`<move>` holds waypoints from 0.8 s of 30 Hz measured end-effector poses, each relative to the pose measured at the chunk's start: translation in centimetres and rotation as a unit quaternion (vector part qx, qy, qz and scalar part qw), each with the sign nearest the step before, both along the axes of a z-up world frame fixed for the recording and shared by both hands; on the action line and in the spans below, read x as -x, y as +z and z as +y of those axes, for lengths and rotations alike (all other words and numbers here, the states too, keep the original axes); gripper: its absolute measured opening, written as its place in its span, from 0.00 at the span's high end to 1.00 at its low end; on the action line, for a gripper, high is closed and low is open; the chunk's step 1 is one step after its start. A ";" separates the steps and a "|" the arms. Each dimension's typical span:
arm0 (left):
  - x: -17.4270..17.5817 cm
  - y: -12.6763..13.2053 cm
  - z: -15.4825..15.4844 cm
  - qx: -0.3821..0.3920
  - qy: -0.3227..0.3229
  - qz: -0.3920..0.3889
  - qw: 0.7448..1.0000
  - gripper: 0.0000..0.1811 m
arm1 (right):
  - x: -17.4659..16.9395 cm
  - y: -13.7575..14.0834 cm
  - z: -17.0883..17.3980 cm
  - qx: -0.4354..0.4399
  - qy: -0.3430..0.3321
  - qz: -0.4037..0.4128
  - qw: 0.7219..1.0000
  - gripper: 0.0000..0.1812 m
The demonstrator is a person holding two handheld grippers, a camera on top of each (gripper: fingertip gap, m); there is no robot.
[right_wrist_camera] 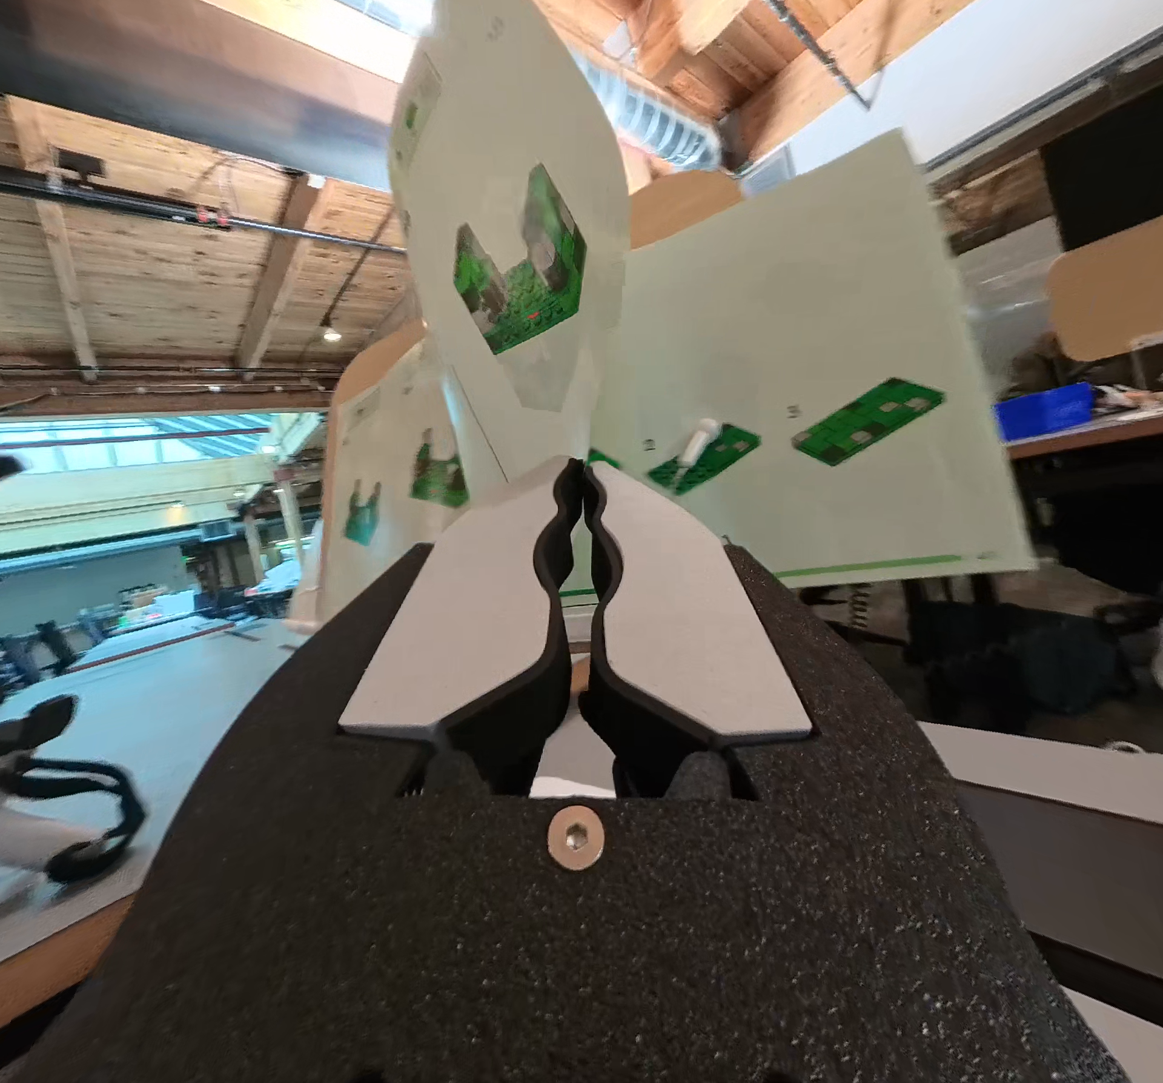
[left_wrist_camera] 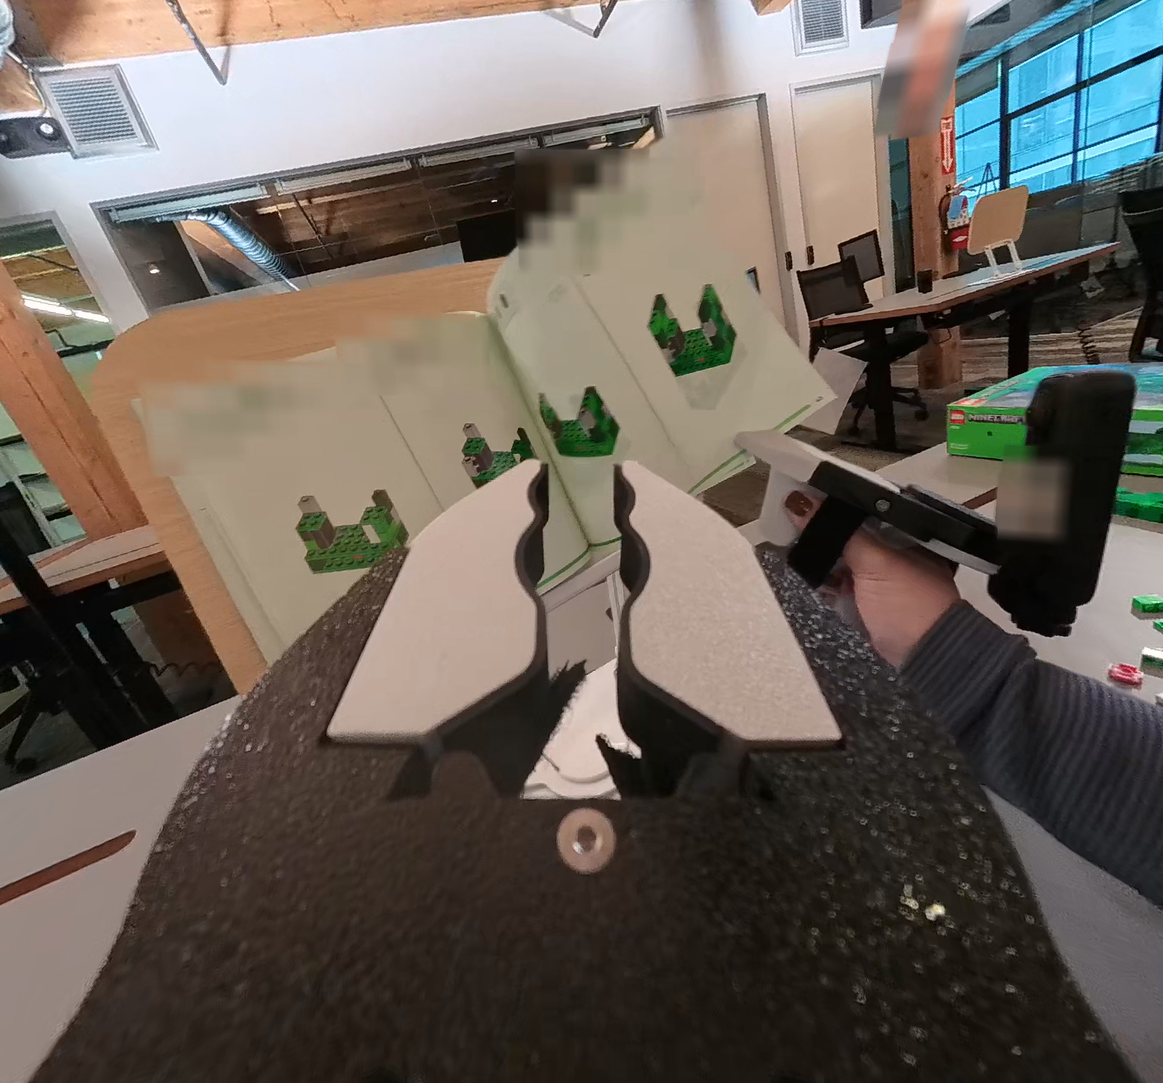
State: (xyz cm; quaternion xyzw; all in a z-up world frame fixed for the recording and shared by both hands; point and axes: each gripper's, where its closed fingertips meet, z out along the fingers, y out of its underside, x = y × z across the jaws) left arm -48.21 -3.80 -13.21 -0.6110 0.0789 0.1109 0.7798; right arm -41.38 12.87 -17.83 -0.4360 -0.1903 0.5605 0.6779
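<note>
An open instruction booklet (left_wrist_camera: 283, 474) with pictures of green brick builds leans on a wooden stand (left_wrist_camera: 189, 549). My left gripper (left_wrist_camera: 582, 477) is open and empty, its tips just in front of the booklet's lower edge near the fold. My right gripper (right_wrist_camera: 578, 469) is shut on the bottom edge of one page (right_wrist_camera: 522, 203), which curls upright away from the booklet's right-hand page (right_wrist_camera: 786, 360). In the left wrist view the right gripper (left_wrist_camera: 774, 455) shows at the right, held by a hand (left_wrist_camera: 893, 606), at the lifted page's (left_wrist_camera: 692, 360) lower corner.
A green brick-set box (left_wrist_camera: 988, 423) stands on the white table (left_wrist_camera: 1038, 555) at the right, with small loose green bricks (left_wrist_camera: 1146, 605) and a red piece (left_wrist_camera: 1126, 672) nearby. Desks and chairs (left_wrist_camera: 837, 291) stand behind. A blue bin (right_wrist_camera: 1045, 417) sits on a far desk. The gap from one gripper's tips to the other's is roughly 20 cm.
</note>
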 end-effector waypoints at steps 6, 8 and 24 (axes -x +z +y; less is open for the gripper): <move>1.0 0.7 -1.0 -0.017 0.013 -0.018 1.000 0.90 | -1.6 -1.8 5.6 0.069 -0.069 -0.036 0.995 1.00; 1.4 0.9 -1.4 -0.021 0.017 -0.027 0.999 0.90 | -1.1 -2.1 6.7 0.085 -0.074 -0.051 0.992 1.00; 0.9 2.0 -2.1 -0.024 0.029 -0.032 0.999 0.88 | -6.3 -2.8 11.7 0.177 -0.190 -0.101 0.960 0.79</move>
